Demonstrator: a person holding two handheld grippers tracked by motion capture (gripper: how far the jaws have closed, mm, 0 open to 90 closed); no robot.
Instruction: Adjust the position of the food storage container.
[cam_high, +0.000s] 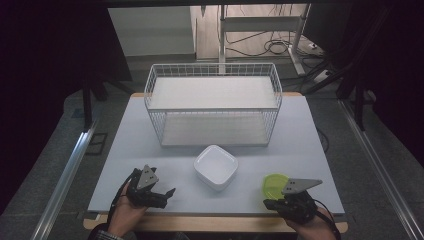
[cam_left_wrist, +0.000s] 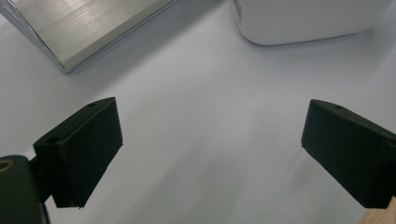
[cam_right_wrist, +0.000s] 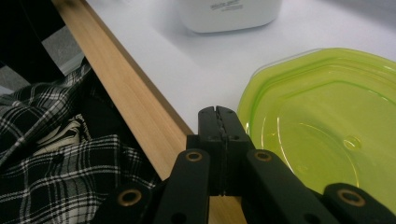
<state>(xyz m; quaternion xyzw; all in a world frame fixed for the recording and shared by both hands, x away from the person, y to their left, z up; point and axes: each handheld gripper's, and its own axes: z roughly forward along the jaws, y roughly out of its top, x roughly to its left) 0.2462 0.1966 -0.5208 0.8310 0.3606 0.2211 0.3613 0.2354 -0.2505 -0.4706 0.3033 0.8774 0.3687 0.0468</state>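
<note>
While both hands sat low at the near edge of the table, this was the picture:

Right gripper (cam_right_wrist: 218, 112): jaws pressed flat together, nothing between them, the tips poised over the near strip of the table just beside the green lid's rim. In the high view it (cam_high: 272, 202) sat at the near right corner, grey plate on top.

Green lid (cam_right_wrist: 327, 126): translucent lime plastic, lying flat on the white tabletop, right of the shut jaws in the right gripper view; whether the jaws touched its edge could not be told. From above it (cam_high: 274, 184) lay just ahead of the right gripper.

Left gripper (cam_left_wrist: 210, 154): jaws spread wide, bare tabletop between them, gripping nothing. From above it (cam_high: 167, 192) rested near the left front edge, pointing toward the middle.

White bowl (cam_high: 215, 166): squarish, rounded corners, standing mid-table between the two grippers and a little farther out, well apart from both.

Wire basket (cam_high: 212, 107): white, rectangular, standing beyond the bowl toward the far side of the table.

Table (cam_high: 310, 135): pale top with a wooden strip along the near edge.

Plaid sleeve (cam_right_wrist: 56, 158): black-and-white checks, below the table edge in the right gripper view.
</note>
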